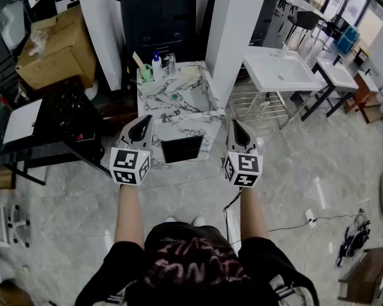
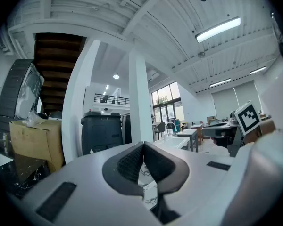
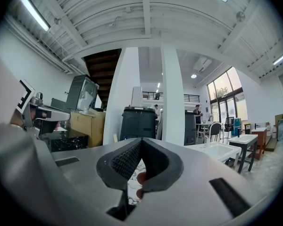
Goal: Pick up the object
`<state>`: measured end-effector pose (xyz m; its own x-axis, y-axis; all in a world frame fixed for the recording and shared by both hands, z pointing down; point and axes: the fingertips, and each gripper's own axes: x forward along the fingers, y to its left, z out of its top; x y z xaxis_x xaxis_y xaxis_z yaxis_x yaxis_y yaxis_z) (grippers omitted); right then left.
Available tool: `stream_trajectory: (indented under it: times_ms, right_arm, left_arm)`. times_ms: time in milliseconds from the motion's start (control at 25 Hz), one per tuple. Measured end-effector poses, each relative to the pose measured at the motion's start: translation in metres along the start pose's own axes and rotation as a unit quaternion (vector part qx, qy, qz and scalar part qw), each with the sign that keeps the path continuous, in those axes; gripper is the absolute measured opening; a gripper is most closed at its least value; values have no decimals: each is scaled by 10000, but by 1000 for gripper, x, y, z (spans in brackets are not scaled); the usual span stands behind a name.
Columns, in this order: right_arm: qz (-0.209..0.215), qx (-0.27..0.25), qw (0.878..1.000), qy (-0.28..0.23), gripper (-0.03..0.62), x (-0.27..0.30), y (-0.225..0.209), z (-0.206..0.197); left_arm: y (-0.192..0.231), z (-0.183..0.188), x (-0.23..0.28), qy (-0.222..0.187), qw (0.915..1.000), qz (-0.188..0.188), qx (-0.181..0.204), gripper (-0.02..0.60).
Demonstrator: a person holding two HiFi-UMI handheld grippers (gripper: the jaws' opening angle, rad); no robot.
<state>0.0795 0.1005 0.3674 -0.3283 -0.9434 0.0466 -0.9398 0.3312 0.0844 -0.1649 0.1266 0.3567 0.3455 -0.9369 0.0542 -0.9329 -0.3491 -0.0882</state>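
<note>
Far left stood a cardboard box (image 1: 51, 46), and nearer a black table (image 1: 64, 139) w/ a white board (image 1: 22, 121) lying on it. The left gripper (image 1: 143, 121) was held out low over the floor, just at the near-left corner of a marble counter (image 1: 204, 104). Its jaws were clenched, tips touching, nothing between them; only marble showed through the slit below the tips. On the counter's far-left corner stood a bottle (image 1: 156, 65) w/ a green cup (image 1: 145, 73) just beside it, and a small teal item (image 1: 173, 96) lay alone near the middle of the top, well apart from both grippers. Which of these was the obj. to lift couldn't be told; none was held. A dark rectangular panel (image 1: 182, 148) sat in the counter's near face, between the two grippers. Behind the counter stood a black bin (image 1: 158, 14), flanked by white pillars (image 1: 233, 30). The right gripper (image 1: 235, 123) was level w/ the left one, at the counter's near-right corner. Its jaws were also pressed together at the tips. In the right gripper view a small reddish shape showed in the gap under them, too unclear to name. Further right stood a white basin (image 1: 277, 69) on a metal stand, then more tables & chairs by the windows.
</note>
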Motion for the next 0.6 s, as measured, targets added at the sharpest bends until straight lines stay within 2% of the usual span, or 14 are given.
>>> stream_trajectory:
  times_ms: [600]
  right_arm:
    - [27,-18,10000,-88,14,4,10,5]
  left_arm:
    - [8,3,-1,-59,10000,-38,-28,15]
